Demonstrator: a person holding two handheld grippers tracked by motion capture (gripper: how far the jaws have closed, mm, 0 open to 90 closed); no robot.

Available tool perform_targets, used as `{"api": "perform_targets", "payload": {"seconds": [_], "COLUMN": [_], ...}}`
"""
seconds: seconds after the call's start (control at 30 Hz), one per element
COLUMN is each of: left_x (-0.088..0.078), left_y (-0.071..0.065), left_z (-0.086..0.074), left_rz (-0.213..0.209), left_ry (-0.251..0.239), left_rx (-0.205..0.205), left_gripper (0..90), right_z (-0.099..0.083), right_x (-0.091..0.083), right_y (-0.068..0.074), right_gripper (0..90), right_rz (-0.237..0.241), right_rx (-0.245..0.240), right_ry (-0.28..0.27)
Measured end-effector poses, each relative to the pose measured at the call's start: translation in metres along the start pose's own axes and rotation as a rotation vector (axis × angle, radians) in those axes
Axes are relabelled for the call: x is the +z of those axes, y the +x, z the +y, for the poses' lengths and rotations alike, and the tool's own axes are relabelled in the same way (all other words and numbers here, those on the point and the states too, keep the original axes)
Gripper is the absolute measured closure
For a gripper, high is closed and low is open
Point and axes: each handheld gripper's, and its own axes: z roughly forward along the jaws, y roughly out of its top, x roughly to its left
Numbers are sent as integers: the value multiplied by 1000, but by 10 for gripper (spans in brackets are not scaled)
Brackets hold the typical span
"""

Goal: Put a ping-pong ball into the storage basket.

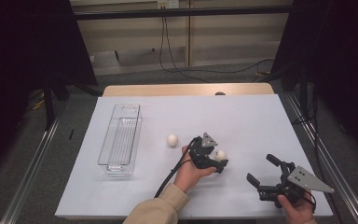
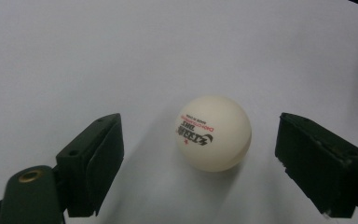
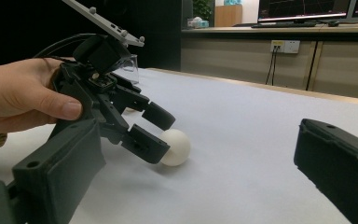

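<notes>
Dark curtains flank the room at left and right; grey floor, metal rails along both table sides, cables trailing on the floor before a pale wall panel at the back.

Table (image 1: 242,112): wooden top, covered by a white sheet, matte and bare over most of its spread.

Left part of sheet: clear plastic tray (image 1: 120,140), long and narrow, lying lengthwise away from the person.

Just right of the tray, apart from it: a white ball (image 1: 172,140) resting alone on the sheet.

Centre: left claw (image 1: 220,163), held by a hand in a beige sleeve, tipped down toward the sheet. Second white ball (image 1: 221,155) sits on the sheet between its jaws. In the left gripper view this printed ball (image 2: 213,133) stands in the gap with white sheet showing on both sides; pads not touching it. Jaws partly spread, no grip. The right gripper view has the same ball (image 3: 175,147) on the sheet, with one jaw close against it.

Right, near the table's front edge: right claw (image 1: 260,170), jaws wide, nothing between them, well apart from the ball.

Background in the right gripper view: a counter with monitors and a wall socket.
</notes>
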Motion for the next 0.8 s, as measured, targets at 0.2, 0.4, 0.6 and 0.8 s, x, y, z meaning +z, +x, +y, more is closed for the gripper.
{"api": "perform_targets", "payload": {"seconds": [0.2, 0.4, 0.6, 0.8], "left_x": [2, 3, 4, 5], "left_y": [0, 2, 2, 1], "left_z": [0, 0, 0, 3], "left_rz": [-5, -8, -10, -19], "left_ry": [4, 8, 22, 37], "left_rx": [6, -4, 0, 5], "left_gripper": [215, 259, 288, 317], "right_z": [0, 0, 0, 0], "right_x": [0, 0, 0, 0], "right_y": [0, 0, 0, 0], "right_gripper": [5, 5, 5, 5], "right_rz": [0, -1, 0, 0], "right_rx": [-1, -1, -2, -1], "right_ry": [0, 0, 0, -1]}}
